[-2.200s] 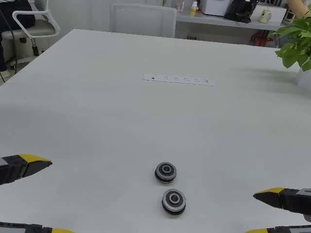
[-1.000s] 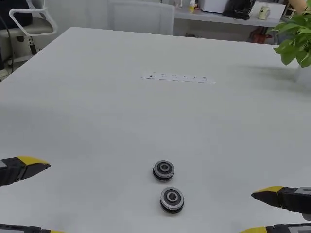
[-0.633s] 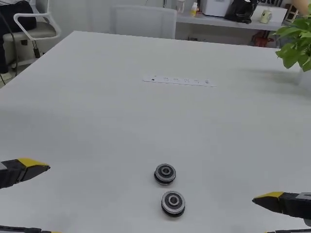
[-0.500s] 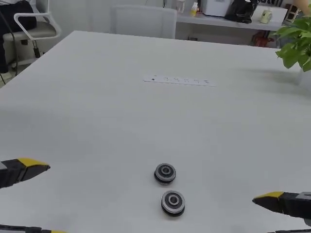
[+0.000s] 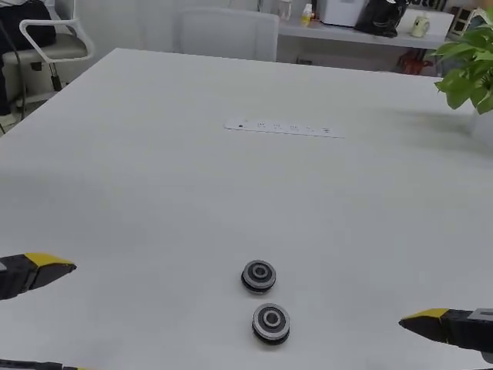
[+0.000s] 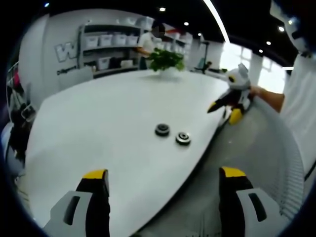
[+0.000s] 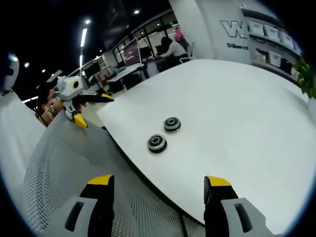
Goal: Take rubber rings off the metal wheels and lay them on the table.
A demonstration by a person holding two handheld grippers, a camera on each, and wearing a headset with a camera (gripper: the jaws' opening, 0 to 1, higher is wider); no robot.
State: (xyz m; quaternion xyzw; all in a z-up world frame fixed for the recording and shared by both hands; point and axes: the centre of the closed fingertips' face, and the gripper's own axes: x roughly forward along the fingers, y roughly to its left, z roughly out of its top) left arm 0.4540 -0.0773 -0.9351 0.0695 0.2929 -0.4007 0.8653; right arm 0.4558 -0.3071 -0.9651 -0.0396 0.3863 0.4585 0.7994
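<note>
Looking down across a broad white table (image 5: 192, 185). Watching two small round metal wheels lying flat near its front edge, just beside each other and not touching: the farther metal wheel (image 5: 258, 277) sitting slightly left of the nearer metal wheel (image 5: 271, 323) in the head view. Noting a black rubber ring (image 5: 271, 337) hugging the rim of each wheel, with the silvery face turned up.

Holding the left gripper (image 6: 164, 173) with its yellow-tipped black jaws spread wide and gripping nothing, one tip hanging over the tabletop and the other past the table's edge, over a grey mesh surface (image 6: 281, 163). Holding the right gripper (image 7: 159, 179) gaping just as wide and just as empty, straddling the edge the same way. Flanking the wheels from either side with both grippers, well apart from them and touching neither.

Catching, in the left gripper view, the pair of wheels ahead between the jaws, with the right gripper beyond them, held in a hand. Finding, in the right gripper view, the same pair ahead and the left gripper off to the upper left.

Seeing farther up the table a flat white power strip (image 5: 283, 128) lying at mid-table, a green leafy plant (image 5: 468, 69) at the far right, and a white chair (image 5: 227, 32) standing beyond the far side.
</note>
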